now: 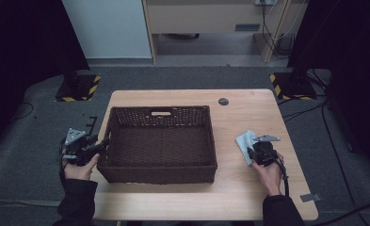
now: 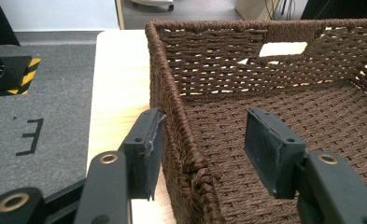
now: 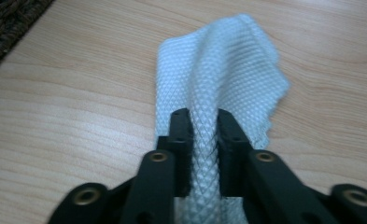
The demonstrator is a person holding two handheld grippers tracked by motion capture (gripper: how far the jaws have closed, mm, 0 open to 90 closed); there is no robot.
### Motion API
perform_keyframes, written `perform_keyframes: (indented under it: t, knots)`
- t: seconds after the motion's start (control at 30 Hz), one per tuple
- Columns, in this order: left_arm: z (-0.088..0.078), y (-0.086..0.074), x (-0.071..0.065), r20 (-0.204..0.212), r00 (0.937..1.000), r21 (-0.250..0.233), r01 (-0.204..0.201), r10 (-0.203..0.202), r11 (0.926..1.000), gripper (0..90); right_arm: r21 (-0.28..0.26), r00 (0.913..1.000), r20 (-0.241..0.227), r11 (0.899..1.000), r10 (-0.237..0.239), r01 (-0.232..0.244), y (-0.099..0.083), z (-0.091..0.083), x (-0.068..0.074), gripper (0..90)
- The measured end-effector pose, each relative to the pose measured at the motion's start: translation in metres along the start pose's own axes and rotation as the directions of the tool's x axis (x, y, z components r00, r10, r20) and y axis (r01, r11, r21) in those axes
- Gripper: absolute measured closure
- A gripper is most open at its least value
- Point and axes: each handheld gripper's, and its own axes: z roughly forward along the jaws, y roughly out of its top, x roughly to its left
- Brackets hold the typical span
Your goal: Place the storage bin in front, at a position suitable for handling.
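The right gripper is pinching a fold of the pale cloth on the table. The left gripper is sitting spread astride the basket's near wall, not squeezing it.

High view looks down from above the near edge; left view sits close at the basket; right view close above the cloth; all share the surface.

The left gripper straddles the near-left wall of the woven basket; one jaw outside over the bench, touching the wall; the other inside, apart.
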Motion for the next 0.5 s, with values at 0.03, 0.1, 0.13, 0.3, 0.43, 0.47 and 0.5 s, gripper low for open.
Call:
perform_keyframes:
  t: [0.03, 0.1, 0.13, 0.3, 0.43, 0.47, 0.5]
  knots:
    - [0.000, 0.000, 0.000, 0.000, 1.0000, 0.000, 0.000, 0.000, 1.0000, 46.1, 0.000, 1.0000, 0.000, 1.000, 0.000, 0.000, 0.000, 0.000, 0.000, 80.4]
    - [0.000, 0.000, 0.000, 0.002, 1.0000, 0.002, 0.002, -0.002, 1.0000, 46.4, -0.009, 1.0000, -0.001, 1.000, 0.005, -0.005, 0.000, -0.006, -0.002, 83.2]
    - [0.000, 0.000, 0.000, 0.003, 1.0000, 0.002, 0.002, -0.002, 1.0000, 46.6, -0.013, 1.0000, -0.003, 1.000, 0.004, -0.004, -0.001, -0.008, -0.003, 83.4]
    - [-0.002, 0.001, 0.000, 0.008, 1.0000, -0.007, 0.004, -0.004, 1.0000, 46.9, -0.057, 0.9994, 0.023, 0.998, 0.026, -0.025, -0.006, -0.024, -0.013, 83.5]
    - [-0.002, 0.001, 0.000, 0.010, 0.9999, -0.010, 0.006, -0.006, 0.9999, 46.9, -0.064, 0.9969, 0.061, 0.997, 0.049, -0.045, -0.015, -0.034, -0.023, 83.3]
    - [-0.002, 0.001, 0.000, 0.008, 1.0000, -0.009, 0.006, -0.006, 0.9999, 47.0, -0.063, 0.9950, 0.077, 0.996, 0.064, -0.059, -0.018, -0.037, -0.026, 83.1]
    - [-0.002, 0.001, 0.000, 0.008, 1.0000, -0.008, 0.006, -0.005, 0.9999, 47.1, -0.052, 0.9920, 0.098, 0.996, 0.080, -0.076, -0.024, -0.037, -0.031, 83.0]
